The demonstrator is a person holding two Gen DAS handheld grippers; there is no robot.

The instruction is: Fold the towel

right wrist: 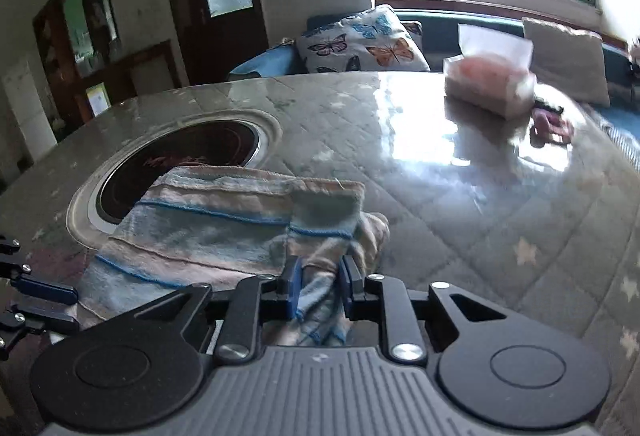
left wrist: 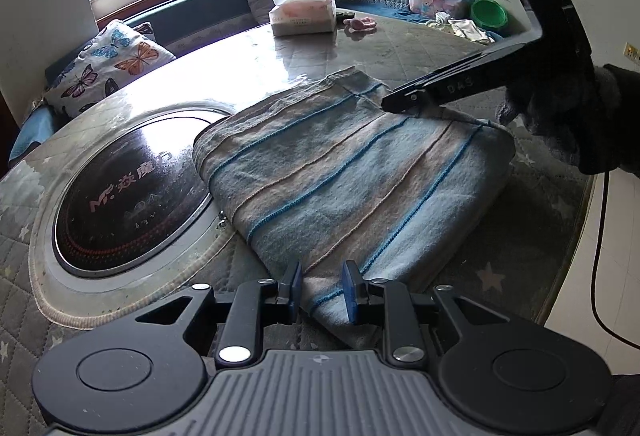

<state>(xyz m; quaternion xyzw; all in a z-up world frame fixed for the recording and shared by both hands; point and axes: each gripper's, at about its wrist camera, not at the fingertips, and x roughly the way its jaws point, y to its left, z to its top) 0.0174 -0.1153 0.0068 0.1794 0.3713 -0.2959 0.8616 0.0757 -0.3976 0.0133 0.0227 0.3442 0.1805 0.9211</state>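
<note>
Round table (left wrist: 500,236) under a grey quilted star-print cover, built-in black glass induction hob (left wrist: 132,196) set into it; I'm working on the bare stretch beside the hob since it's the only flat, free area.

Blue-and-beige striped terry towel (left wrist: 340,172) lies there already doubled over, left edge overlapping the hob rim, fold line toward my left side.

Right gripper (right wrist: 319,286): clamped on a bunched corner of the towel, cloth pinched between the blue pads. Held so I can carry that end across for the next fold, I reckon.

Left gripper (left wrist: 322,290): jaws parted, straddling the near corner of the towel, pads not pressing. Looks like a release, leaving that corner flat as the anchor.

White tissue box (left wrist: 302,14) and small pink toy (left wrist: 360,24) at the far edge, well apart from the fold path.
</note>
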